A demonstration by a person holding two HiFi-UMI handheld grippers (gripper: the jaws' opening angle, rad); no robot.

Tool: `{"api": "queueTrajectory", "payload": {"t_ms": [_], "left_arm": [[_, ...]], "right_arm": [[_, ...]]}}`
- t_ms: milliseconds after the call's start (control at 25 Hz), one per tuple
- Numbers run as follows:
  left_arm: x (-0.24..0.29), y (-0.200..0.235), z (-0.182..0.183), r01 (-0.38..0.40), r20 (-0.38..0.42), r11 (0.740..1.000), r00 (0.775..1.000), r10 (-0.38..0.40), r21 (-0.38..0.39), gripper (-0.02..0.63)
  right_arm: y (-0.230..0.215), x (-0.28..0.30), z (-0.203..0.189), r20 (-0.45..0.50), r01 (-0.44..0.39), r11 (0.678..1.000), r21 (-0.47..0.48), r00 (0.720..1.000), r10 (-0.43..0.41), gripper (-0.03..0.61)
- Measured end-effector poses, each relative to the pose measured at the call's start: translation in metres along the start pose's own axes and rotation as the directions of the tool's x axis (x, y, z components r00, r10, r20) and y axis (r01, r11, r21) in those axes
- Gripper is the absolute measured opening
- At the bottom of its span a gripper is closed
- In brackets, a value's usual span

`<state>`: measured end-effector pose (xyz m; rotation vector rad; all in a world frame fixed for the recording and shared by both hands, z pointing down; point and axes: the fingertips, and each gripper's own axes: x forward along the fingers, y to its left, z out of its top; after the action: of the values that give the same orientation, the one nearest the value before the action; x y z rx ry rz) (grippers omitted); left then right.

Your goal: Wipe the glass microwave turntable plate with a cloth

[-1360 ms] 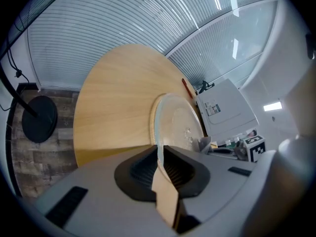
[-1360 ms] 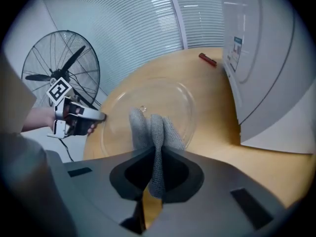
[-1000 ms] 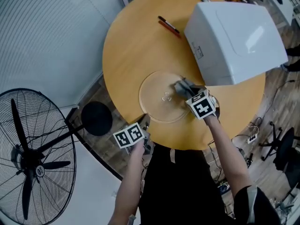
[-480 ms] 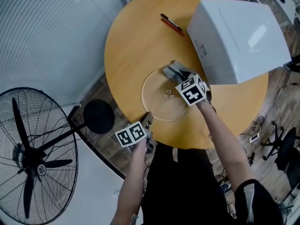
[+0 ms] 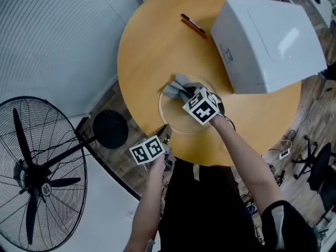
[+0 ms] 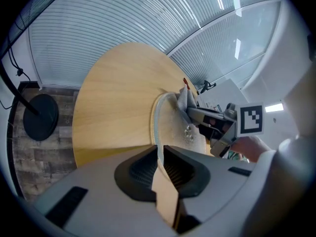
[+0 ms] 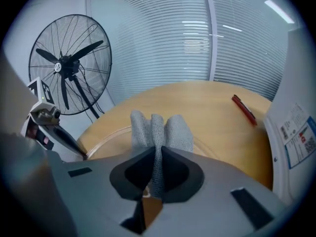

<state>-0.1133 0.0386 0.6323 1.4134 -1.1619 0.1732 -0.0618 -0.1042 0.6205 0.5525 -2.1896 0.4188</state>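
Your left gripper (image 6: pixel 159 158) has its fingers (image 6: pixel 137 170) clenched on the near-left rim of the glass plate (image 6: pixel 174 125). In the left gripper view the clear edge runs straight btwn the two pads, w/ no gap either side. The plate lies on the near part of the round wooden surface (image 5: pixel 149 46), its near rim close to the surface's edge.

Your right gripper (image 7: pixel 157 157) is clamped on the grey cloth (image 7: pixel 159 127). The fabric is pinched into a thin fold btwn the fingers & fans out in three lobes past the tips. In the head view the cloth sits bunched on the plate's far-left part, overlapping the rim there, w/ that gripper's marker cube (image 5: pixel 202 107) over the plate's middle. How hard the cloth presses on the glass, I can't tell.

Rest of scene: a white microwave (image 5: pixel 268 35) stands on the far-right of the surface, just beside the plate's far-right rim. Two pens (image 5: pixel 192 26), one red & one black, lie side by side on the far part, left of the microwave. Off the surface at left, a black pedestal fan (image 5: pixel 37 172) stands on the floor (image 6: pixel 24 157), its round base (image 5: pixel 109 130) near the surface's left edge.
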Motion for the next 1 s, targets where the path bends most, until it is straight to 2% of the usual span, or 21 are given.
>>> {"api": "queueTrajectory", "payload": {"t_ms": [120,240,440,520,720,1000], "left_arm": [[0.000,0.000,0.000,0.002,-0.001,1.000,1.000,-0.002,0.001,0.034],[0.000,0.001,0.001,0.003,0.001,1.000,1.000,-0.003,0.003,0.034],[0.000,0.000,0.001,0.003,0.003,1.000,1.000,-0.003,0.011,0.032],[0.000,0.001,0.001,0.001,0.002,1.000,1.000,-0.001,0.014,0.032],[0.000,0.000,0.000,-0.005,0.008,1.000,1.000,0.005,0.010,0.032],[0.000,0.000,0.001,-0.009,0.011,1.000,1.000,0.009,0.021,0.032]], "right_arm": [[0.032,0.004,-0.005,-0.012,-0.058,0.998,-0.018,0.998,0.058,0.032],[0.062,0.006,-0.009,-0.015,-0.137,0.991,0.005,0.990,0.137,0.032],[0.109,0.005,-0.014,-0.030,-0.298,0.952,0.072,0.953,0.301,0.031],[0.119,0.005,-0.017,-0.048,-0.325,0.943,0.066,0.943,0.328,0.031],[0.100,0.000,-0.022,-0.055,-0.270,0.962,0.039,0.961,0.272,0.031],[0.009,-0.020,-0.029,-0.028,-0.094,0.992,0.085,0.995,0.097,0.031]]}}
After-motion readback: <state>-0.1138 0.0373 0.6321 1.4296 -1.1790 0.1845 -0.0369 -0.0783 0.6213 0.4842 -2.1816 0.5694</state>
